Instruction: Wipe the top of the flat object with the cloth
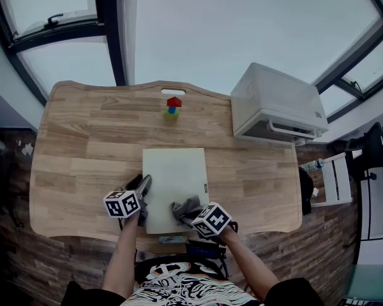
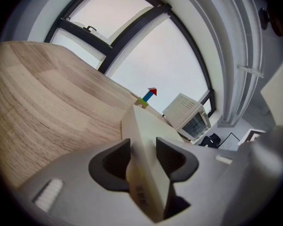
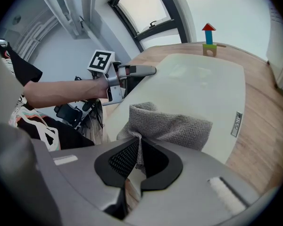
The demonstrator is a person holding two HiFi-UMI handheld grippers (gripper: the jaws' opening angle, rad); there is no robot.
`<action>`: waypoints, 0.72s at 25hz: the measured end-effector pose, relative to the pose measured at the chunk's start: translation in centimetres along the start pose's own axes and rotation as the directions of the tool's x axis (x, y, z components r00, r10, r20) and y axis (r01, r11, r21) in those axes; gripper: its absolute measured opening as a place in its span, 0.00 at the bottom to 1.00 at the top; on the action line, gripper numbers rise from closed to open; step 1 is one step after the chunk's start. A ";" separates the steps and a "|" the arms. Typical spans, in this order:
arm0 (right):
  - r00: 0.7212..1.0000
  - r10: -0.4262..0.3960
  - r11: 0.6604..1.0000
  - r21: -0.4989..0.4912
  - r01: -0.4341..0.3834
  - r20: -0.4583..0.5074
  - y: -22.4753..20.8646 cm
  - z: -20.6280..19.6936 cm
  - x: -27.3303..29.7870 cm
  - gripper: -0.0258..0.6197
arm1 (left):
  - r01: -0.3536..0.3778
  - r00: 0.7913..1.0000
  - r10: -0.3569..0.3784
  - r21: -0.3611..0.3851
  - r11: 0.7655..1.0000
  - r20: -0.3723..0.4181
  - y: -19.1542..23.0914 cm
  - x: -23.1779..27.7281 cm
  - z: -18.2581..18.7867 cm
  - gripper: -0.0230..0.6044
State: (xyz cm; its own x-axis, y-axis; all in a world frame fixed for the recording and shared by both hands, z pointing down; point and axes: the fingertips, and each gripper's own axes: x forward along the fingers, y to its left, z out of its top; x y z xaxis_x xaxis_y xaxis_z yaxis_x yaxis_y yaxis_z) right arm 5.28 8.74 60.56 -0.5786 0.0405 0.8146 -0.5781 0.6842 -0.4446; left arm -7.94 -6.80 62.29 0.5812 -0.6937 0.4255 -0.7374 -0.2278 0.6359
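White cutting board (image 1: pixel 175 174) lay mid-way across the wooden surface (image 1: pixel 83 145), its near end at the surface's near edge. Left gripper (image 2: pixel 144 149): fingers clamped on the board's left edge, steadying it. Right gripper (image 3: pixel 139 157): fingers pinched on a fold of the grey cloth (image 3: pixel 172 126), which rested bunched on the board's near right part. Most of the top looked unwiped.

Risks, as judged:
- Only a narrow fold was pinched, so drag on a stroke could pull the cloth free.
- The board was held at one edge only, so a hard push could pivot it or slide it off the near edge.
- The block tower (image 1: pixel 172 107) stood well apart at the far edge and was unlikely to be struck.
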 end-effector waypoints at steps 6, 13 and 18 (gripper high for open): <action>1.000 -0.011 1.000 0.023 0.011 0.007 -0.6 -0.6 -0.5 0.05 | 0.006 1.000 -0.006 0.000 1.000 0.001 0.0 0.1 0.0 0.36; 0.999 -0.026 0.998 0.062 0.024 0.031 -1.1 -1.2 -1.1 0.05 | 0.010 1.000 -0.010 0.010 1.000 0.000 0.0 -0.1 0.0 0.36; 0.999 -0.023 0.998 0.052 0.022 0.024 -1.2 -1.2 -1.1 0.05 | 0.006 1.000 -0.006 0.008 1.000 0.001 0.0 0.0 0.1 0.36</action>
State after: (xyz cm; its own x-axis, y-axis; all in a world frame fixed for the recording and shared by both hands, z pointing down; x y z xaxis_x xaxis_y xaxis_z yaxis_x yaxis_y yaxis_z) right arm 7.30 8.72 60.67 -0.5785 0.0074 0.8157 -0.6200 0.6458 -0.4456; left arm -7.99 -6.83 62.25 0.5851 -0.6932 0.4210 -0.7368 -0.2374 0.6331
